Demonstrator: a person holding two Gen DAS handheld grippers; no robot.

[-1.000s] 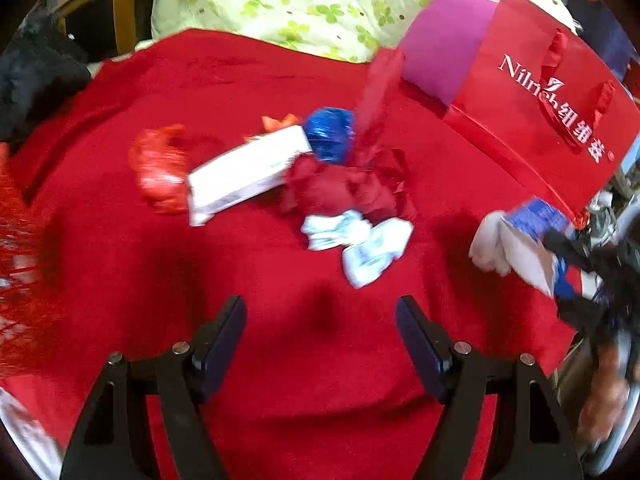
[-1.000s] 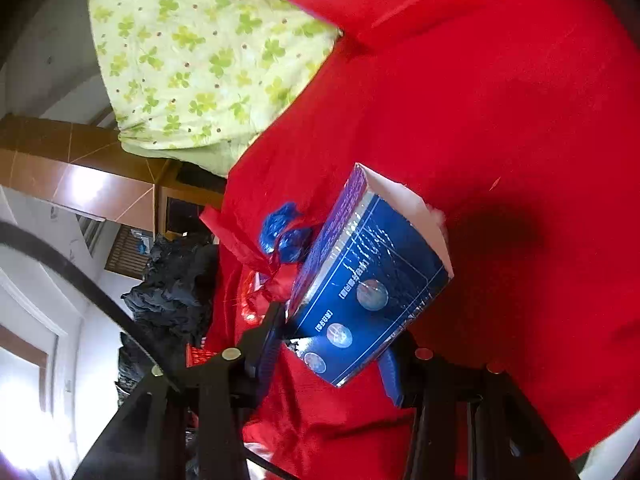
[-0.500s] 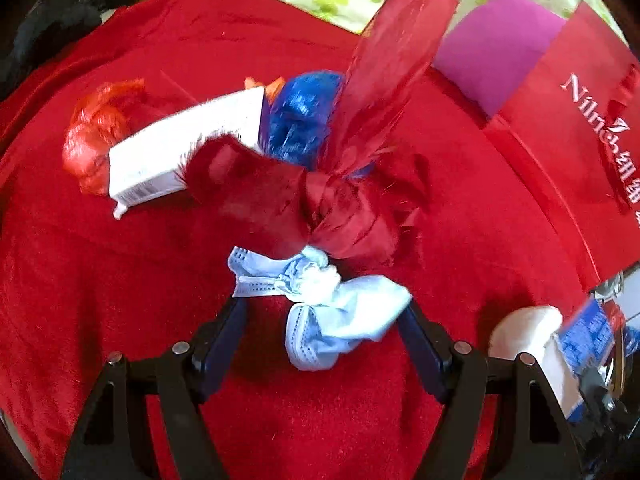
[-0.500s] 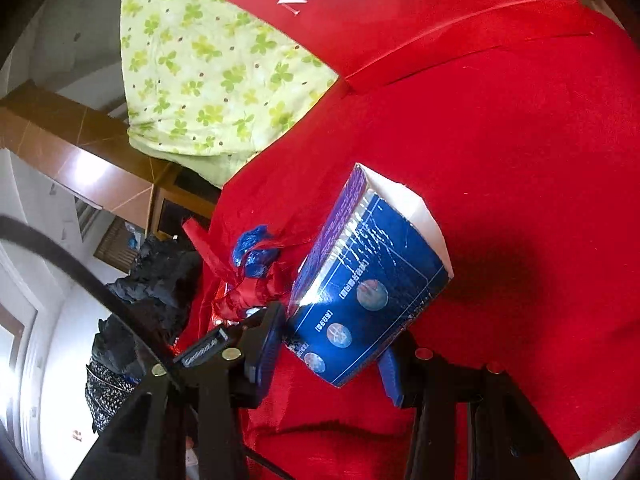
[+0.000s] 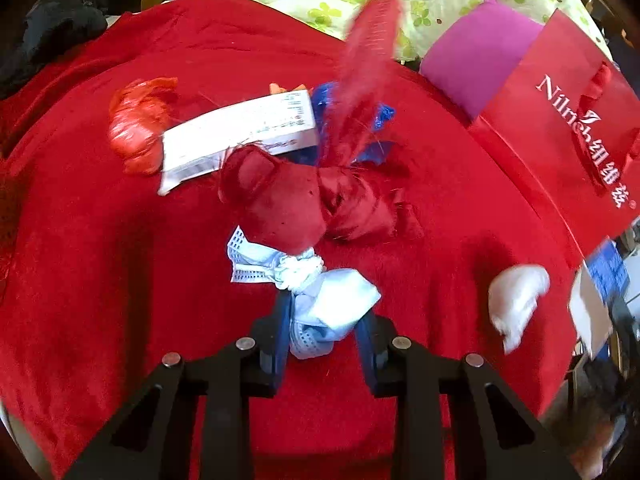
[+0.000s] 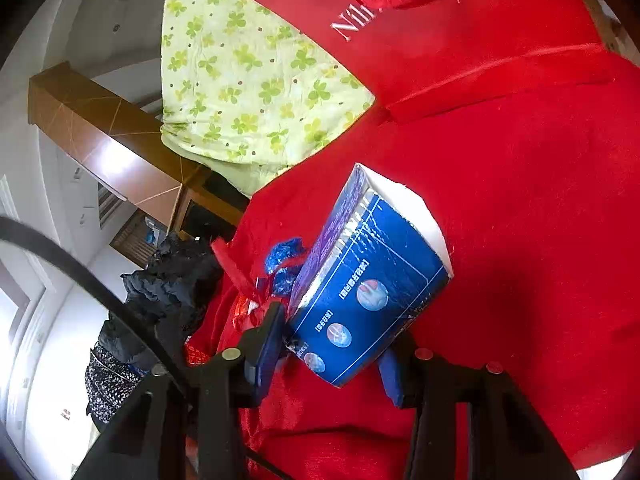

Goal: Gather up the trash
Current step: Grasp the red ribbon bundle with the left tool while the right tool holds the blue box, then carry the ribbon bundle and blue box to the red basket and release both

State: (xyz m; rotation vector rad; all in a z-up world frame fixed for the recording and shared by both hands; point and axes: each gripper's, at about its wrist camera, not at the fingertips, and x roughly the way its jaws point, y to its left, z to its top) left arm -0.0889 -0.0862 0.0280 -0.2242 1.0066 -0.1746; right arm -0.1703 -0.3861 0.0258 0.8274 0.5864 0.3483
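Left wrist view: the crumpled face mask [image 5: 316, 296] is pinched between the narrowed jaws of the left gripper [image 5: 322, 332]; soft and light, it is best held at its bunched middle. Beyond the mask lies a maroon ribbon bundle [image 5: 304, 204], then a white carton [image 5: 240, 132]. A stiff blue box [image 6: 364, 292] is apparently clamped by the right gripper [image 6: 332, 356].

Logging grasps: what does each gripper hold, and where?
Left gripper: crumpled face mask, by its near end. Right gripper: blue box, by its lower end.

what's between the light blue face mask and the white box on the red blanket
In the left wrist view, the dark red velvet pouch lies between the face mask and the white box.
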